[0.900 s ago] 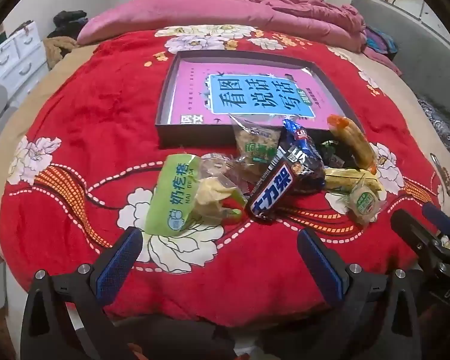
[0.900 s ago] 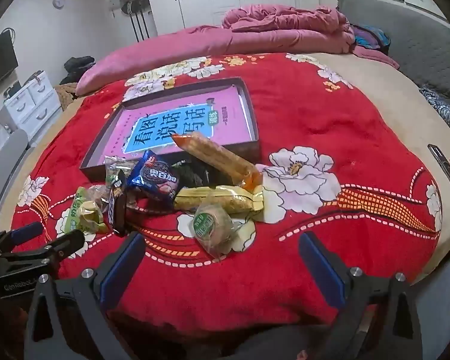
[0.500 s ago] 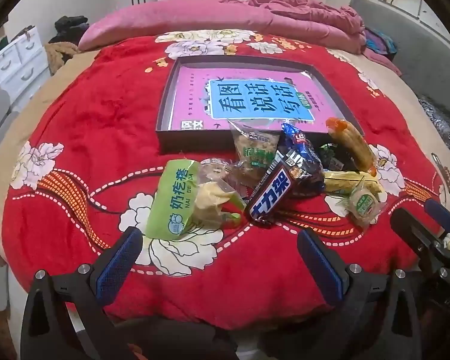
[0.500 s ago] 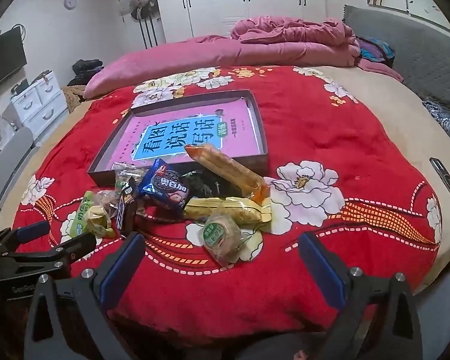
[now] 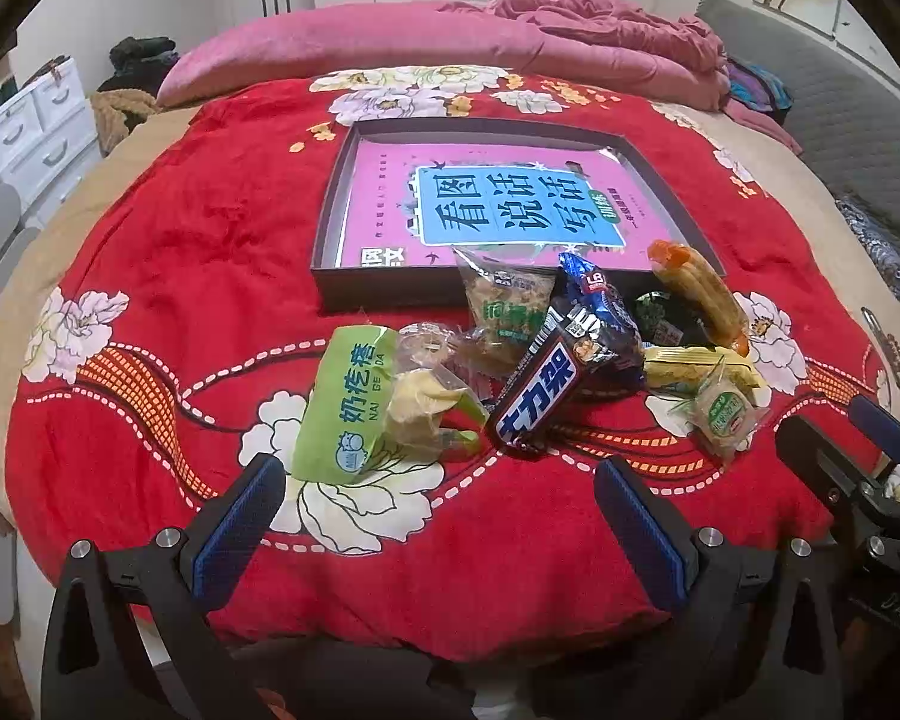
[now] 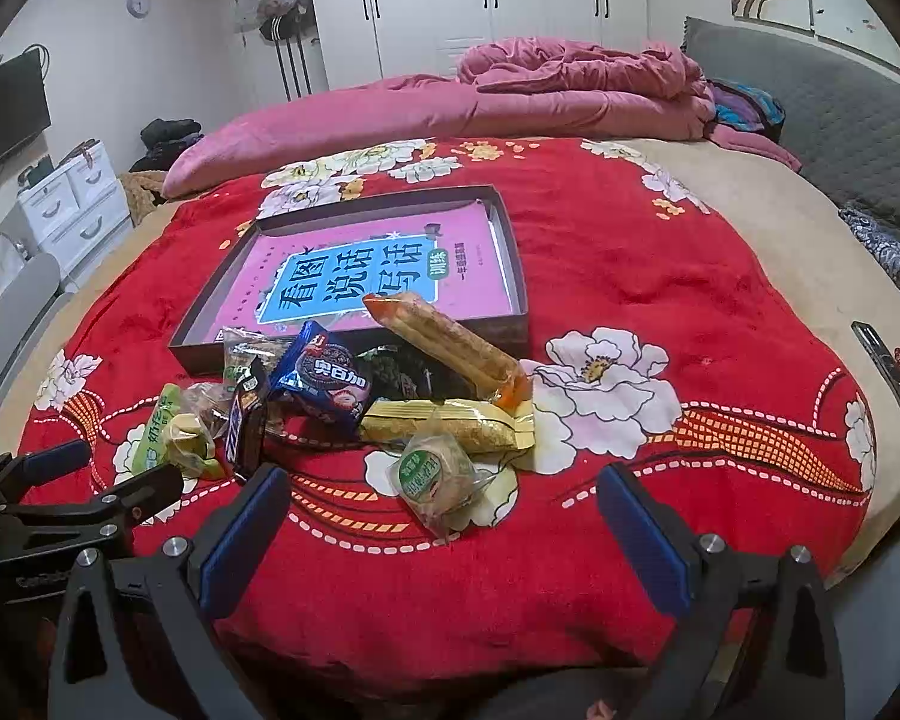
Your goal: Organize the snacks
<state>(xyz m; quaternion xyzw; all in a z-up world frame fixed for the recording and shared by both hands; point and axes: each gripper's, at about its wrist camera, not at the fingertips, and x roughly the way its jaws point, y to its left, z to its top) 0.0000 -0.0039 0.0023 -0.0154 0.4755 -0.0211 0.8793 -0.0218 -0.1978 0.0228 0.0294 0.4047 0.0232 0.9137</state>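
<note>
A heap of snack packets lies on the red flowered blanket (image 5: 168,252) in front of a shallow dark box (image 5: 330,228) with a pink book (image 5: 510,210) inside. Among them are a green packet (image 5: 348,402), a dark chocolate bar (image 5: 540,390), a blue cookie pack (image 6: 324,375), a long orange-ended pack (image 6: 450,348), a yellow pack (image 6: 450,426) and a round cake in clear wrap (image 6: 432,474). My left gripper (image 5: 438,516) hangs open near the blanket's front edge, below the green packet. My right gripper (image 6: 444,516) is open too, just below the round cake. Neither touches anything.
Pink bedding (image 6: 510,102) is piled at the bed's far side. White drawers (image 6: 72,204) stand at the left, a grey padded headboard (image 6: 840,120) at the right. A dark remote and a bead bracelet (image 6: 888,366) lie near the right edge of the bed.
Both views have tilted up a little, with more of the wardrobe and far wall showing. The snacks have not moved and both grippers stay open.
</note>
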